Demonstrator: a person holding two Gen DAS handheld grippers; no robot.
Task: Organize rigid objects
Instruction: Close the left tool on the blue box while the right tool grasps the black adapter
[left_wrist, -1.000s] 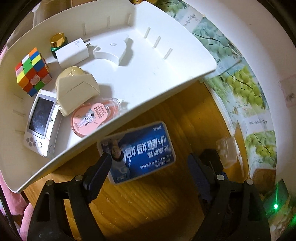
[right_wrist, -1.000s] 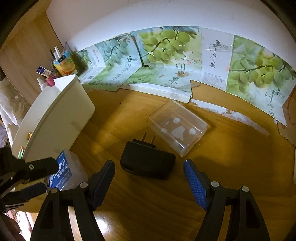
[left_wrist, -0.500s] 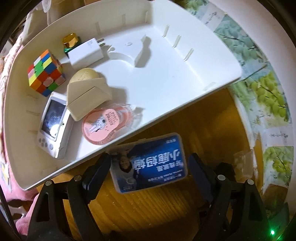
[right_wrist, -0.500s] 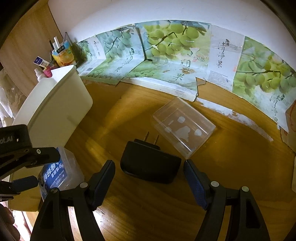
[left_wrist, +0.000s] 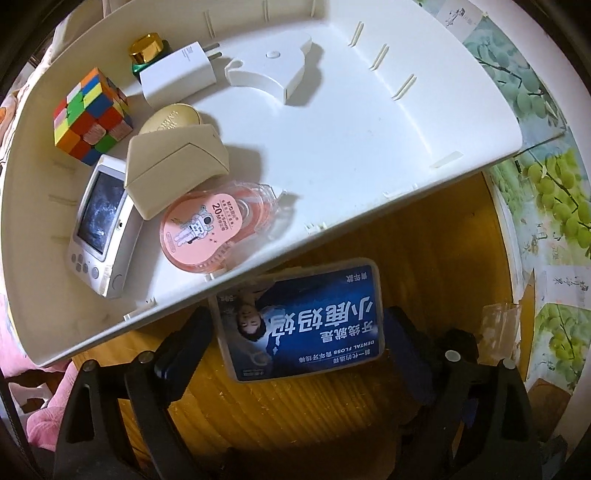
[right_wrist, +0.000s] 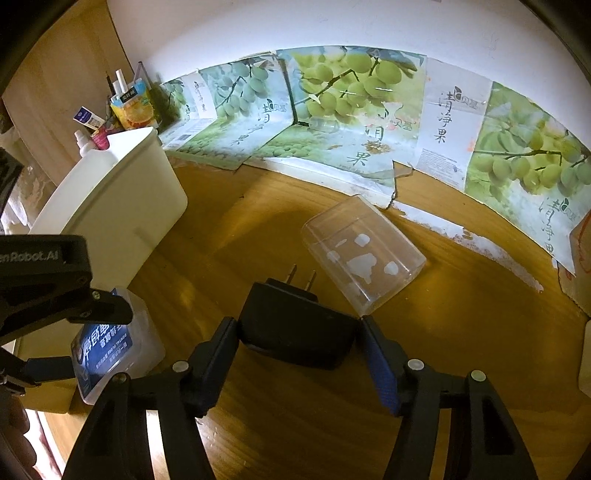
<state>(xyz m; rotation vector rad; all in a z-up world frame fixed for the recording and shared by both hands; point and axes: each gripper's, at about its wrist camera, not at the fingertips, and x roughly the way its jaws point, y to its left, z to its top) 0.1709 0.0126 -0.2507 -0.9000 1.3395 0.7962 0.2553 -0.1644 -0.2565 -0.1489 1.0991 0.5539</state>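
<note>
In the left wrist view, my left gripper (left_wrist: 299, 332) has closed its fingers on the sides of a blue-labelled dental floss box (left_wrist: 301, 319), held beside the rim of the white storage bin (left_wrist: 369, 155). The bin holds a Rubik's cube (left_wrist: 90, 116), a white charger (left_wrist: 181, 72), a pink tape dispenser (left_wrist: 207, 230) and a small white game console (left_wrist: 101, 229). In the right wrist view, my right gripper (right_wrist: 299, 341) straddles a black plug adapter (right_wrist: 295, 334) on the wooden table, fingers touching both its sides. The floss box (right_wrist: 110, 354) shows there too.
A clear plastic box (right_wrist: 364, 249) lies just beyond the black adapter. Grape-printed cartons (right_wrist: 332, 110) line the wall. Bottles and tubes (right_wrist: 110, 110) stand behind the bin (right_wrist: 110, 206). A cream box (left_wrist: 175, 168) and gold-capped bottle (left_wrist: 147, 48) sit in the bin.
My left gripper closed in on the floss box and moved toward the bin. My right gripper advanced and narrowed around the black adapter.
</note>
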